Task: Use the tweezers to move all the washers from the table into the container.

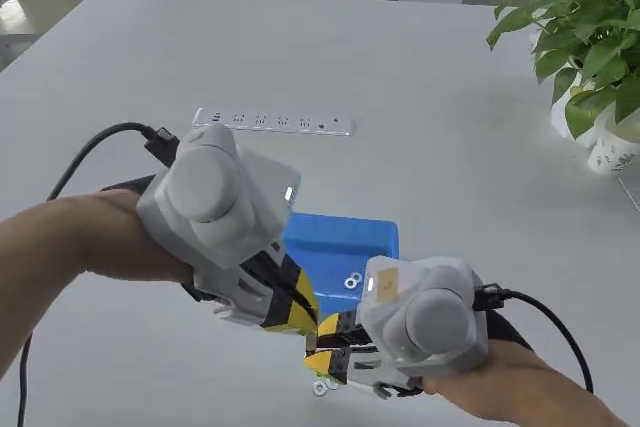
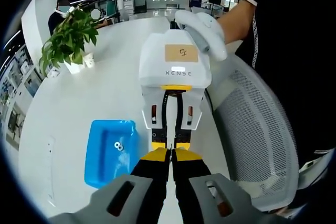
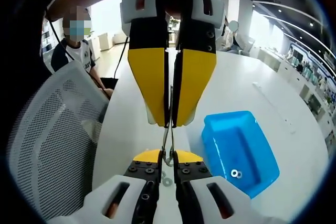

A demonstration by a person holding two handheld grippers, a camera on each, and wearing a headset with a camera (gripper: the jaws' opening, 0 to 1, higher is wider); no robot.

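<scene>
We see the left hand-held gripper (image 3: 169,121) and the right hand-held gripper (image 3: 168,157) meeting tip to tip low over the white desk (image 1: 430,97), each pointing at the other. The left one's yellow jaws are pressed together on the tweezers (image 3: 167,140). The thin metal legs of the tweezers run out from between those jaws and into the jaws of the right one. The right one's jaws are drawn close on that end too, so both pinch the same tool. A few loose washers (image 3: 167,180) lie on the desk right under the right hand-held gripper's tips, close to the end of the tweezers but not held by it. The blue container (image 3: 247,140) sits on the desk just beside the two sets of jaws, to the right of them in the right gripper view and to the left in the left gripper view. Two washers (image 3: 236,173) rest on its floor, touching each other. Well beyond the left hand-held gripper lies a white power strip (image 1: 272,122). A potted plant (image 1: 590,37) stands far off on the right hand-held gripper's side. In the left gripper view a mesh chair (image 2: 257,129) stands behind the right hand-held gripper.
</scene>
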